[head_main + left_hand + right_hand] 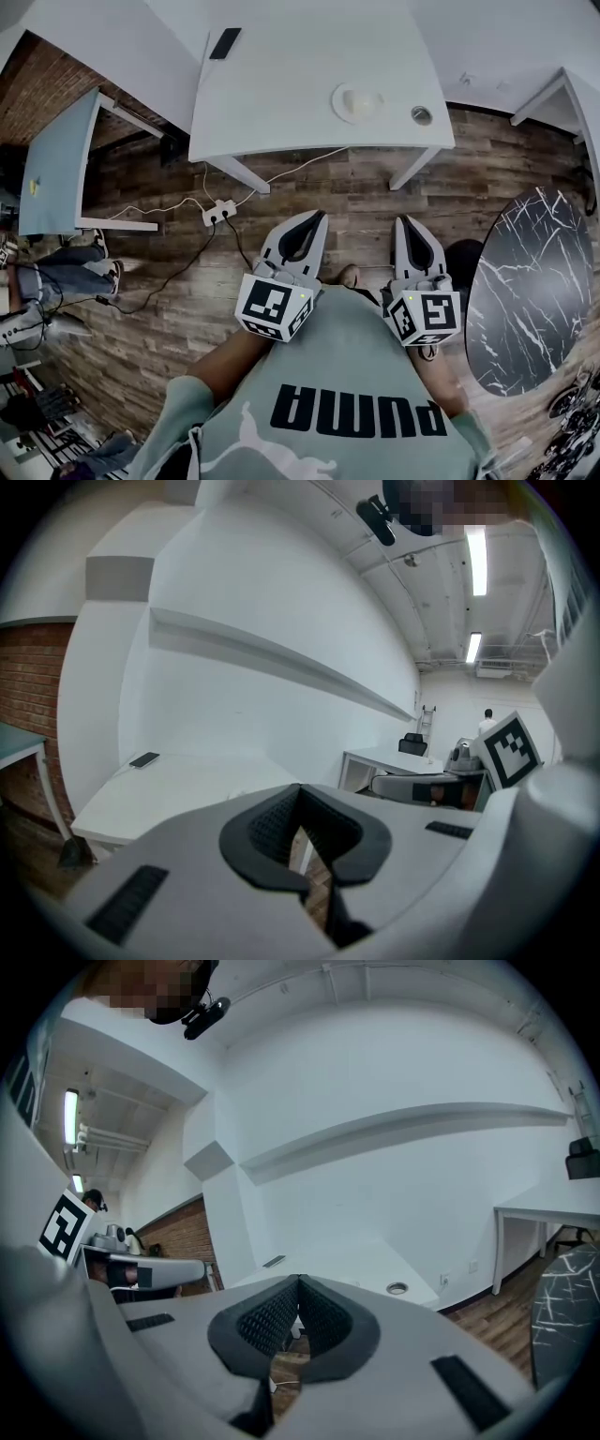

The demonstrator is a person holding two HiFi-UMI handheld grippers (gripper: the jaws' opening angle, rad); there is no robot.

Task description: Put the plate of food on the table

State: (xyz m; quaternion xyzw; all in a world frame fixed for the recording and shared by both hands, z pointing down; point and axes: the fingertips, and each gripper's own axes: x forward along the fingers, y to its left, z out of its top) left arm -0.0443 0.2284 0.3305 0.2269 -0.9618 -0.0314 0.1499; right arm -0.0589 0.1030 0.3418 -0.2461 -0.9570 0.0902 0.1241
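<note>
Left gripper (314, 217): clenched, nothing between its jaws.
Right gripper (405, 221): clenched, likewise empty.
Round white plate of pale food (356, 101): on the white rectangular table (272, 94), toward its near edge.
Bearing: plate straight ahead, between both grippers' lines, well apart; neither clearly nearer.
Long axis: none; plate is round.

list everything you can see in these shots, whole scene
white table: 1, white, top centre
plate: 1, white, pale food on it, right part of the white table
phone: 1, black, far left corner of the white table
power strip: 1, white, on the wood floor, cables attached
side table: 1, blue-grey, left
round table: 1, black marble, right
sweatshirt: 1, green, bottom
left gripper: 1, white, jaws shut, empty
right gripper: 1, white, jaws shut, empty
</note>
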